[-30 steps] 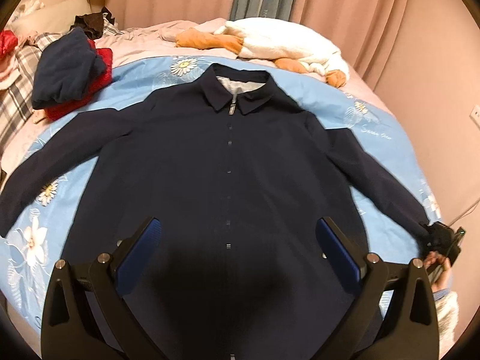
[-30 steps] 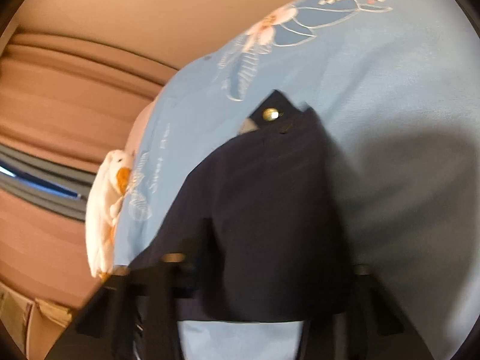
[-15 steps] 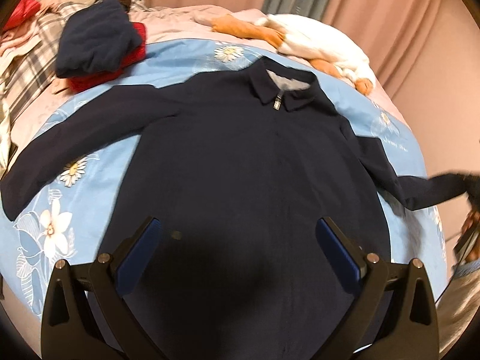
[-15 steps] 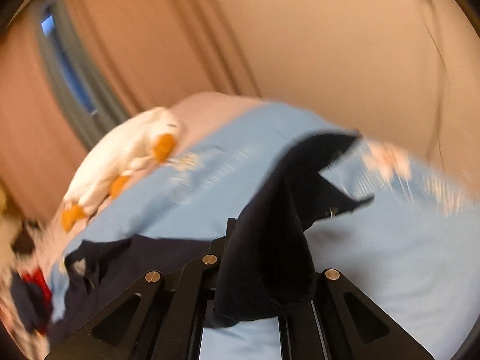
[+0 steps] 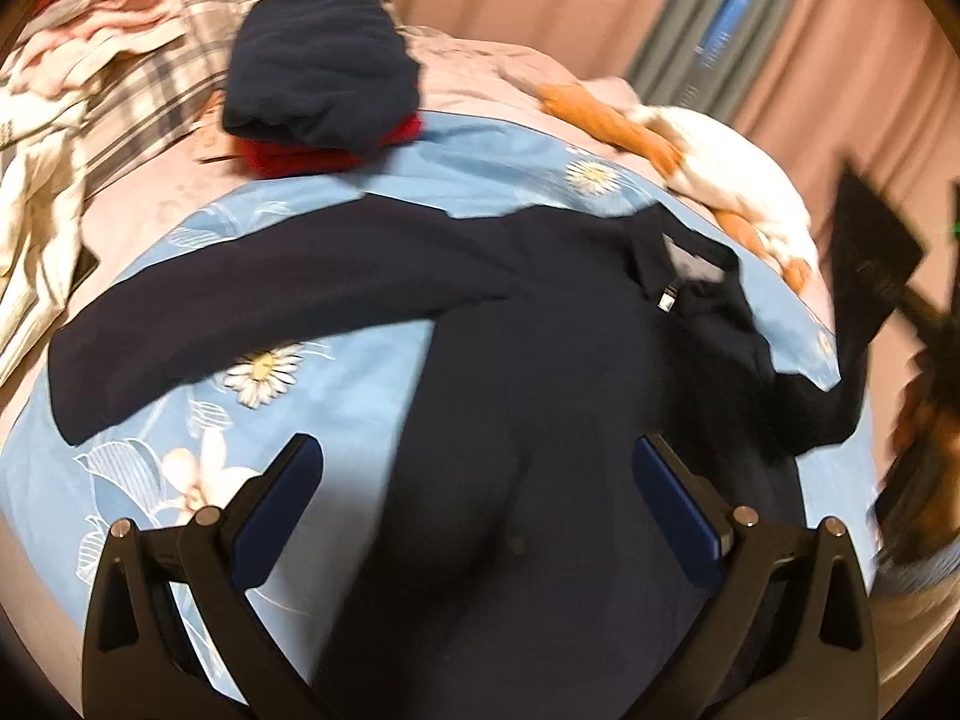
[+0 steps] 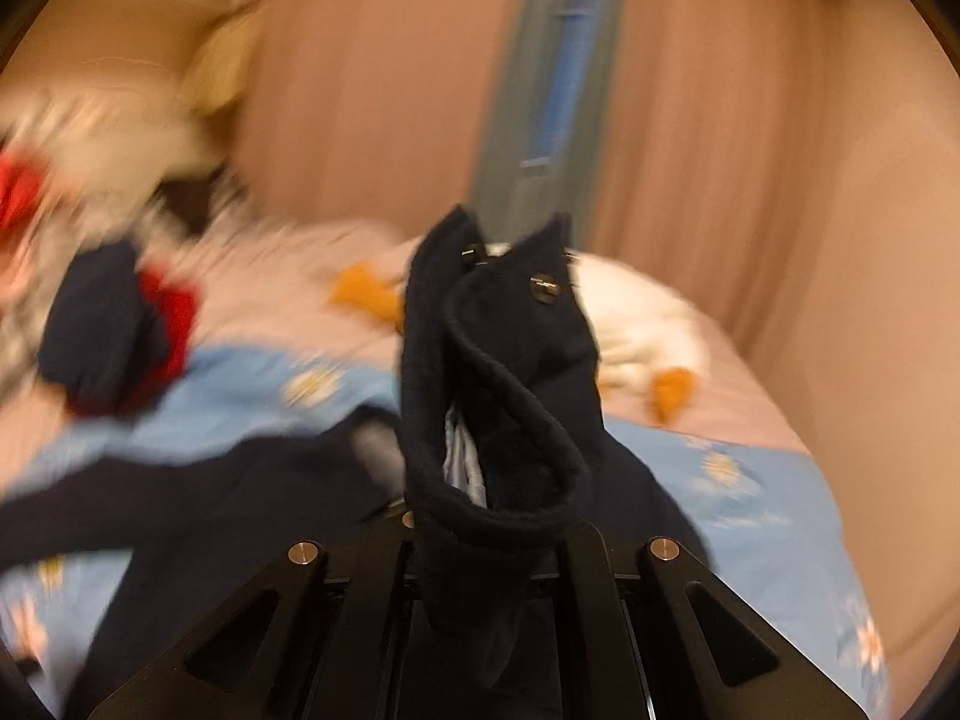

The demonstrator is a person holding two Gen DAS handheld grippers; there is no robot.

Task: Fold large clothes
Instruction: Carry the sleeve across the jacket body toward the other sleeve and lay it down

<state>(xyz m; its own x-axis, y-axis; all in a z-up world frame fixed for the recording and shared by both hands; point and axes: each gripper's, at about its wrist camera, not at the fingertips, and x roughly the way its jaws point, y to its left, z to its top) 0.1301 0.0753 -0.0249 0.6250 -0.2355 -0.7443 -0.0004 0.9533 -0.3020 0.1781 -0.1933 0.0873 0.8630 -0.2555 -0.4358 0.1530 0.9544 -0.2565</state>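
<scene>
Right now, we are reading the scene as follows.

Jacket: we are seeing the dark navy jacket (image 5: pixel 540 396) lying front-up on the bed's blue flowered sheet (image 5: pixel 336 384), collar toward the far side, one sleeve stretched flat out to the left of the left wrist view.

Cuff: we are seeing the other sleeve's cuff (image 6: pixel 498 396) standing up off the bed, its snap buttons showing near the top and a striped lining showing inside the fold.

Right claw: we are finding the right claw (image 6: pixel 486 564) closed and gripping that cuff, the cloth rising from between its black fingers; in the left wrist view it is showing as a dark blur at the right edge (image 5: pixel 924 360) with the sleeve hanging up toward it.

Left claw: we are seeing the left claw (image 5: pixel 480 480) spread wide with its blue pads (image 5: pixel 282 498) apart, hovering over the jacket's lower body and holding nothing.

Folded pile: we are noting a folded navy garment (image 5: pixel 324 72) sitting on a red one (image 5: pixel 288 156) beyond the sheet's far edge.

Loose clothes: we are noting a plaid and pale heap (image 5: pixel 90 84) at the far left.

Plush toy: we are noting a white and orange plush toy (image 5: pixel 708 162) lying near the collar, by the pink curtains (image 6: pixel 372 96).
</scene>
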